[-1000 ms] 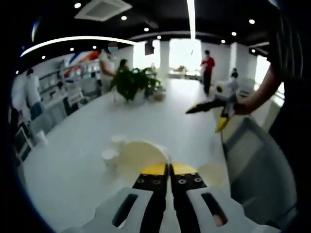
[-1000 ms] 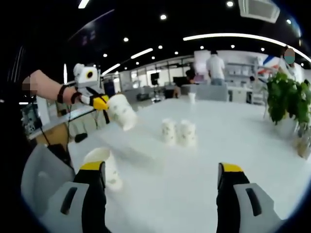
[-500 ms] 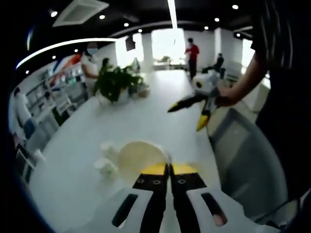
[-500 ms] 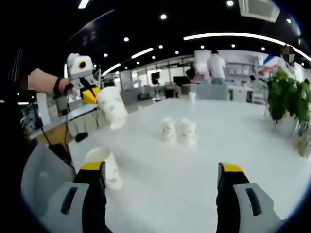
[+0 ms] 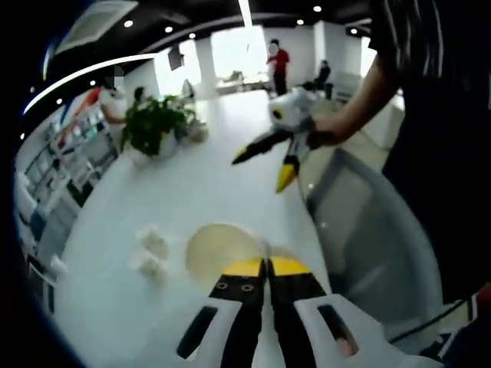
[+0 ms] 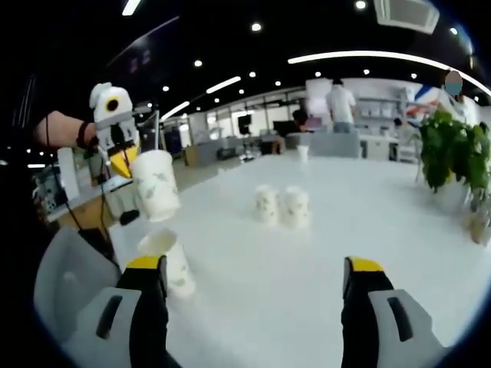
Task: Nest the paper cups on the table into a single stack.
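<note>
Left gripper [image 6: 123, 162] clamped on cup [image 6: 156, 195] above bench cup [image 6: 172, 263], right gripper [image 6: 253, 277] apart; off-centre drop risks toppling it.

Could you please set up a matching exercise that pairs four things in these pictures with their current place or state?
Things:
1. held paper cup
2. paper cup near the table edge
3. pair of paper cups
4. right gripper

States:
A. open, holding nothing
B. standing side by side farther out on the table
C. in the air, gripped by the left gripper
D. on the table, under the raised one

Pairs: 1-C, 2-D, 3-B, 4-A
</note>
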A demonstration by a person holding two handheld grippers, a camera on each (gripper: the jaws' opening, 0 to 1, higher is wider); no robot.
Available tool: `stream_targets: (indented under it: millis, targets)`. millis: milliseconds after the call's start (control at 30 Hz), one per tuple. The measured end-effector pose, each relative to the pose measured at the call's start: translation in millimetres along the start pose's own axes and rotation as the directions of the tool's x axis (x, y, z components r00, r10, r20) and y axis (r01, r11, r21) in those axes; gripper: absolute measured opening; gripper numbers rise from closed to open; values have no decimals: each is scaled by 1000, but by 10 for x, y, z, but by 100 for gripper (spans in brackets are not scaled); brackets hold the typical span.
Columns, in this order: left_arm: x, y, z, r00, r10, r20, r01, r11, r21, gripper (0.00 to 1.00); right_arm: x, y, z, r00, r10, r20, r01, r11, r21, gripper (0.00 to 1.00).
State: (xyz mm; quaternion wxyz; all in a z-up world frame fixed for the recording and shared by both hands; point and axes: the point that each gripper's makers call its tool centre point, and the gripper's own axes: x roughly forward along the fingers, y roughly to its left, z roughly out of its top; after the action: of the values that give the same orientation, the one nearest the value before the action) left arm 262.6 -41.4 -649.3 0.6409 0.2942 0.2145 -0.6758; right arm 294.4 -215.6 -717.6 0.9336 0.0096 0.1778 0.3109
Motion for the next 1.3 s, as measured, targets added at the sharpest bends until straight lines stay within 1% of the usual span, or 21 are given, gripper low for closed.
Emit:
stream_targets:
  millis: [33, 100, 200, 233, 333, 433, 467, 533, 633, 733, 800, 900, 1100, 1133, 1200, 1300]
  targets:
    - [4, -26, -10, 1000, -6, -15, 6, 1000, 7, 0, -3, 3, 2, 1000, 0, 2, 0, 1000, 0, 93]
    - [4, -44, -4, 1000, -8, -18, 8, 1000, 11, 0, -5, 6, 0, 1000, 1, 2, -1, 1000, 1, 93]
    - [5, -95, -74, 997, -24, -79, 27, 999, 45, 0, -10, 15, -2, 1000, 3, 2, -3, 1000, -1, 93]
    - [11, -106, -60, 997, -25, -73, 29, 999, 45, 0, -9, 17, 0, 1000, 4, 4, -4, 1000, 1, 93]
    - [9, -136, -43, 996, -33, -88, 38, 998, 50, 0, -7, 18, -6, 1000, 7, 4, -7, 1000, 3, 93]
    - [40, -173, -140, 987, -45, -154, 57, 995, 77, 0, -12, 11, -12, 1000, 7, 6, -7, 1000, 6, 93]
    - [61, -187, -141, 987, -50, -154, 63, 995, 83, 0, -12, 12, -16, 1000, 7, 5, -7, 1000, 6, 93]
    - [87, -199, -132, 988, -61, -145, 71, 996, 62, 0, -15, 12, -17, 1000, 10, 6, -10, 1000, 9, 92]
    - [119, -189, -125, 987, -57, -149, 67, 996, 63, 0, -27, 2, -22, 1000, 8, 5, -9, 1000, 6, 92]
    - [158, -187, -153, 984, -63, -164, 74, 995, 61, 0, -38, -9, -34, 1000, 8, 5, -8, 1000, 11, 92]
    - [177, -194, -190, 981, -73, -182, 81, 996, 42, 0, -46, -17, -41, 1000, 7, 5, -7, 1000, 12, 92]
    - [205, -204, -202, 978, -77, -196, 89, 995, 55, 0, -62, -28, -53, 1000, 5, 6, -5, 1000, 15, 91]
    - [294, -237, -253, 968, -94, -232, 113, 991, 71, 0, -100, -44, -93, 1000, 3, 5, -4, 1000, 27, 90]
    - [311, -248, -259, 965, -98, -244, 118, 990, 72, 0, -102, -45, -94, 1000, 3, 5, -3, 1000, 28, 90]
    - [340, -249, -262, 963, -99, -250, 122, 990, 78, 0, -109, -55, -100, 1000, 0, 7, -1, 1000, 31, 90]
    - [388, -264, -284, 956, -105, -274, 134, 987, 91, 0, -115, -48, -107, 1000, 3, 4, -3, 999, 31, 90]
